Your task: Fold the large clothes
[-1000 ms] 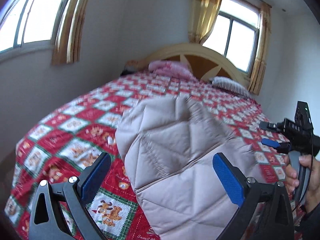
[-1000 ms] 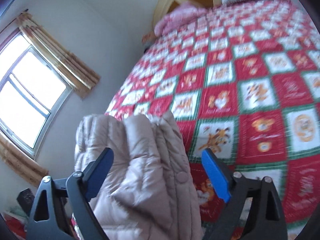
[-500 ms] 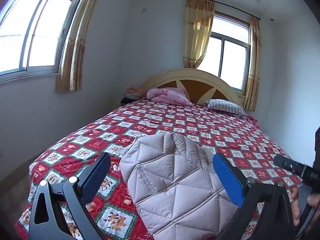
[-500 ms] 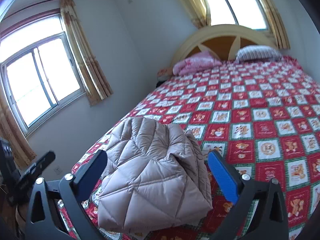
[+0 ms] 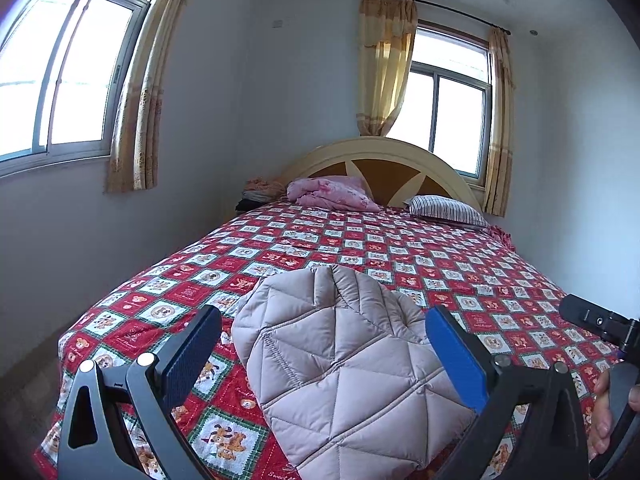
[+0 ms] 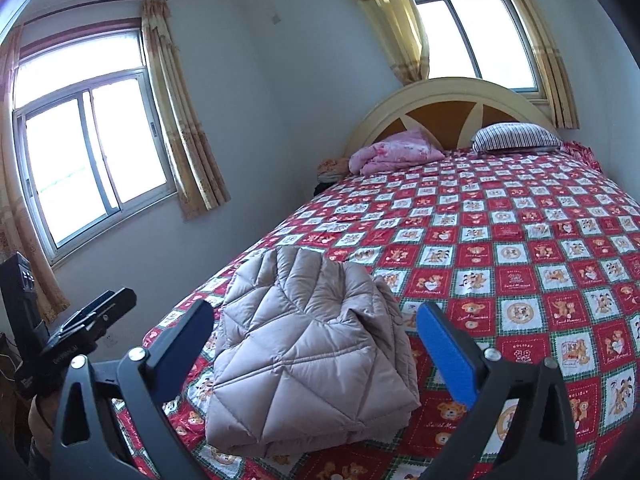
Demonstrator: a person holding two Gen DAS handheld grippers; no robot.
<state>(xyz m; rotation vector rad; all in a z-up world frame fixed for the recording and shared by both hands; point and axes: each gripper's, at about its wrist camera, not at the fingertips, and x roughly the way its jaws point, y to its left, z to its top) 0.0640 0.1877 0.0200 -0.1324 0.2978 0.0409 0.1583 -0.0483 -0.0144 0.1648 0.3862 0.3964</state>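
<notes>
Both grippers, left (image 5: 323, 354) and right (image 6: 314, 346), hang wide open, holding nothing. Past them the folded coat (image 6: 308, 344) lies flat near the foot of the bed (image 6: 520, 240), its long side pointing toward the headboard (image 6: 448, 112).

Folded quilted jacket (image 5: 344, 364) lies on bedspread (image 5: 400, 248) beyond spread left claw (image 5: 324, 356).

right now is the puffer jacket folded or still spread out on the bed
Folded. The quilted beige puffer jacket lies as a compact bundle near the foot of the bed, stacked layers showing along its right edge, and neither hand-held gripper touches it.
</notes>
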